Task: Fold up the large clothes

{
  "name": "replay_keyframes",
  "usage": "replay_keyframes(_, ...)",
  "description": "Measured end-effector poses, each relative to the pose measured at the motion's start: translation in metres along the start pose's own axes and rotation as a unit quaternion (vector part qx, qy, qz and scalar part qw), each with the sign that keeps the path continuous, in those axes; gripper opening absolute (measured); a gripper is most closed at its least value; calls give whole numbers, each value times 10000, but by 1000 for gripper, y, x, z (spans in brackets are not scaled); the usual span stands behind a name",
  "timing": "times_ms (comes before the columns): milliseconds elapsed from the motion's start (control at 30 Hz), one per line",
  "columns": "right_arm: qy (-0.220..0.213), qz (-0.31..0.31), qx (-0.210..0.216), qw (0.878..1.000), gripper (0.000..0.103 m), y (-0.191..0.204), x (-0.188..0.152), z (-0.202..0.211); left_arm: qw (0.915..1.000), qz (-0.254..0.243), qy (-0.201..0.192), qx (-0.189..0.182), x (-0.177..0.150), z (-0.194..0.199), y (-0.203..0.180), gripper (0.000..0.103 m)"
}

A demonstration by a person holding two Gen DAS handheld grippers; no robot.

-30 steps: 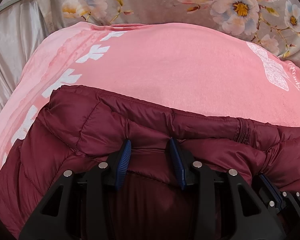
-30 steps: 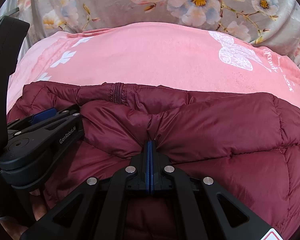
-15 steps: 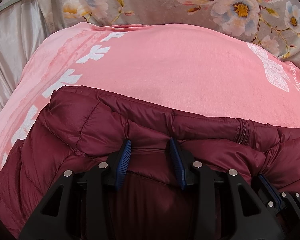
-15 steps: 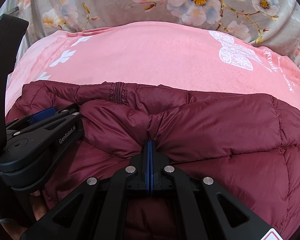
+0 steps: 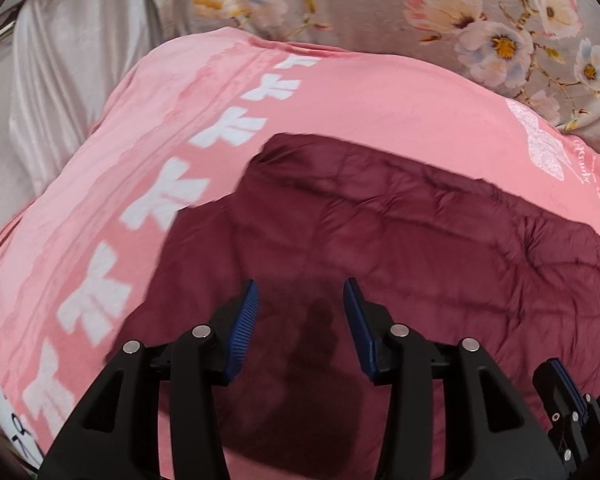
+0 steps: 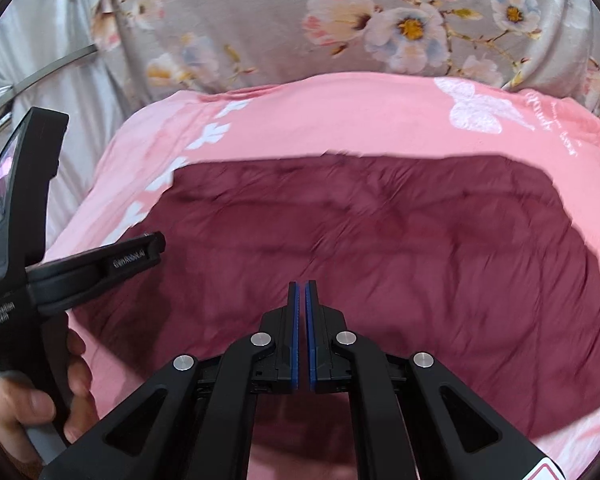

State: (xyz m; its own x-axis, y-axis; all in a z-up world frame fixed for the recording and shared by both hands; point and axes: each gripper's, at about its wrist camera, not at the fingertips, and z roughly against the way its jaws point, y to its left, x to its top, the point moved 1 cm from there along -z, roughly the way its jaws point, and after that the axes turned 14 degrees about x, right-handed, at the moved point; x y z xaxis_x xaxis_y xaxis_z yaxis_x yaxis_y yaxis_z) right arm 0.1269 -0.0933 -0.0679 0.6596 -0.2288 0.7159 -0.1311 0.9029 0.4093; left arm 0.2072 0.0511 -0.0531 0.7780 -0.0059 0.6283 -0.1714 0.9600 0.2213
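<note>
A maroon quilted puffer jacket (image 5: 400,232) lies folded flat as a rough rectangle on a pink blanket (image 5: 360,96); it also fills the middle of the right wrist view (image 6: 360,240). My left gripper (image 5: 300,320) is open and empty, raised above the jacket's near part. My right gripper (image 6: 302,320) has its blue pads nearly together with nothing between them, also above the jacket. The left gripper body (image 6: 100,264) and the hand holding it show at the left of the right wrist view.
The pink blanket (image 6: 340,120) carries white bow prints and a white butterfly print (image 6: 480,108). Behind it lies a grey floral sheet (image 6: 300,20). A grey satin cloth (image 5: 60,80) hangs at the left.
Both grippers have let go of the jacket's folded edge and lifted back. The right gripper's pads no longer pinch fabric. The jacket now lies flat and folded on the blanket.
</note>
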Motion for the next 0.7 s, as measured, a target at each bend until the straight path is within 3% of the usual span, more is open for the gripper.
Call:
replay_keyframes(267,468,-43,-89,9989,4,14,-36,-20,9996,98,207,169,-35,-1,42,46)
replay_keyframes(533,548,232,-338,9977,3,19,-45,-31,9990,2,419,144,-61,-18,45,54)
replay_keyframes(667,588,127,-297,9977,5,24,-40,-17,9984,151,526,-114,-62,-12,59,54)
replay_keyframes(700,556,65,-166,9983,5,27,-38,-11,9982,216,533,-152,-63,-9,65,60)
